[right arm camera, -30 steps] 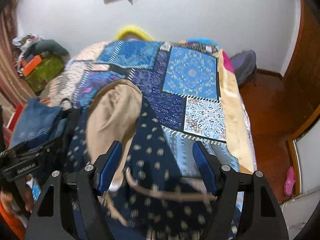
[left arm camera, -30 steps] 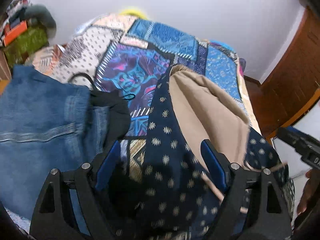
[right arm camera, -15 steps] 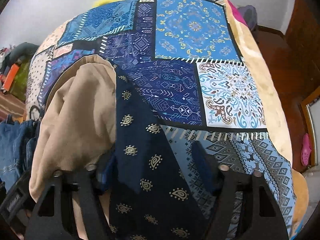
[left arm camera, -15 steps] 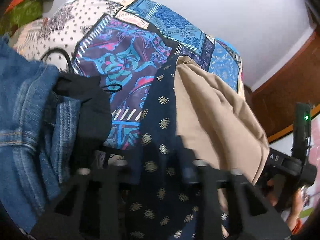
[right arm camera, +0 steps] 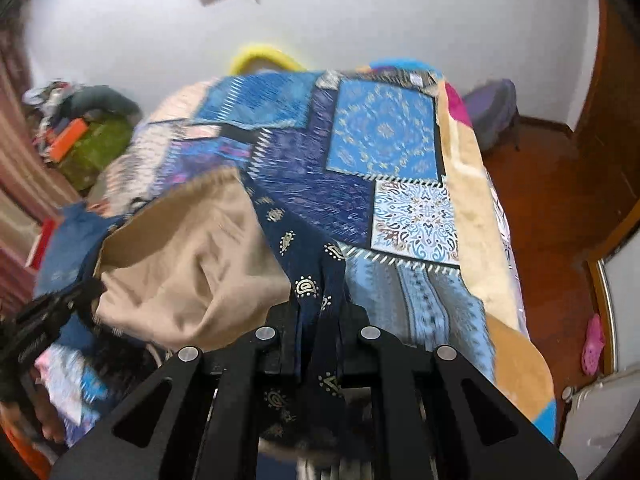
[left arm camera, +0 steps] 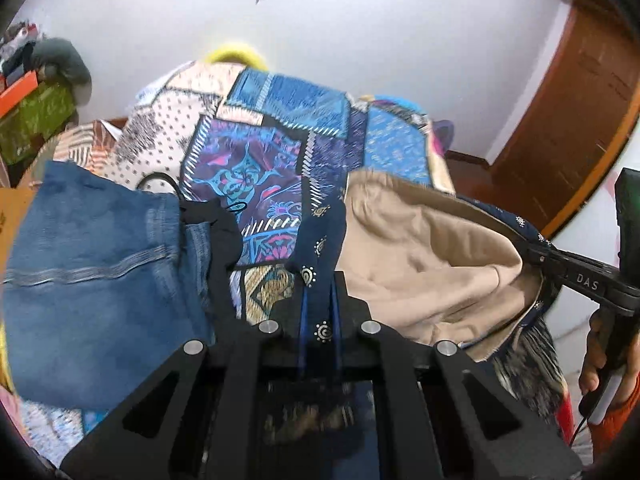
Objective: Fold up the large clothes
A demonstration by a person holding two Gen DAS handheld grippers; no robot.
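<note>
Navy cloth printed with small gold motifs [left arm camera: 320, 236], lined in plain beige [left arm camera: 424, 256], fills the lower middle of both wrist views, stretched between the two tools and lifted off the patchwork bedspread [left arm camera: 248, 176]. In the left wrist view the left gripper [left arm camera: 319, 312] has just been closing, and its blue pads [left arm camera: 304, 320] now pinch a narrow fold of the navy cloth with almost no gap between them. From there the beige lining opens like a pouch toward the right edge of the frame, where the right gripper [left arm camera: 532, 250] bites the far rim of the garment; a hand [left arm camera: 608, 352] wraps its handle at lower right. In the right wrist view the right gripper [right arm camera: 319, 316] has likewise just been closing and is clamped on a gathered strip of the same navy cloth, the beige lining [right arm camera: 192, 264] bulging to its left. The left gripper shows there only as a dark blurred shape at the left edge.

Folded blue jeans [left arm camera: 92, 272] lie at the left of the left view, a black garment [left arm camera: 220, 240] against their right edge. Beyond the bed stand a white wall [left arm camera: 360, 32] and, at upper right, a wooden door [left arm camera: 580, 112].
</note>
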